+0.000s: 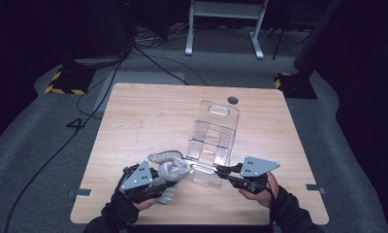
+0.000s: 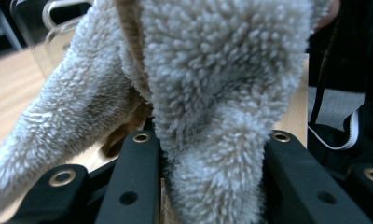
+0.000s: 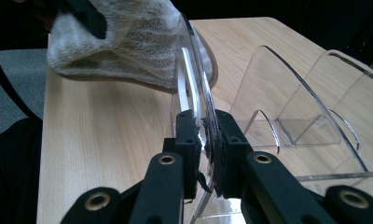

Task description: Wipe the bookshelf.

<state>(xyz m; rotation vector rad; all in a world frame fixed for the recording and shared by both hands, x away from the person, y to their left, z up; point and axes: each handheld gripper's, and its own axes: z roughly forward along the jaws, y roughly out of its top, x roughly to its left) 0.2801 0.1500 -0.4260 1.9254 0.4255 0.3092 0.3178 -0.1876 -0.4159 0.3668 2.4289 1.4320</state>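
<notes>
The fluffy grey-beige fleece sock [image 1: 169, 166] sits at the near edge of the pale wooden table [image 1: 148, 116], bunched up and lifted partly off the surface, just left of the clear plastic compartment organiser [image 1: 212, 141] that lies along the middle of the table with its handle slot at the far end. On the left, the left gripper [image 1: 155, 180] has its black jaws clamped on the sock: in the left gripper view the pile [image 2: 212, 107] bulges up between the two jaws and is squeezed narrow where they meet it, so the grip looks firm. On the right, the right gripper [image 1: 224, 171] has its jaws closed on the near end wall of the organiser; the right gripper view shows the thin clear panel [image 3: 194, 84] pinched edge-on between the pads, with the curved dividers [image 3: 287, 88] running off to the right and the sock [image 3: 128, 42] hanging just beyond the panel. The step in hand seems to be loading the sock into a compartment while the other gripper steadies the organiser, though which compartment is meant is hard to tell from here. The next move calls for carrying the sock rightward over the near wall and lowering it into an empty cell, keeping the right-hand grip steady so the light plastic does not tip or slide, and releasing only once the sock is tucked below the dividers.
</notes>
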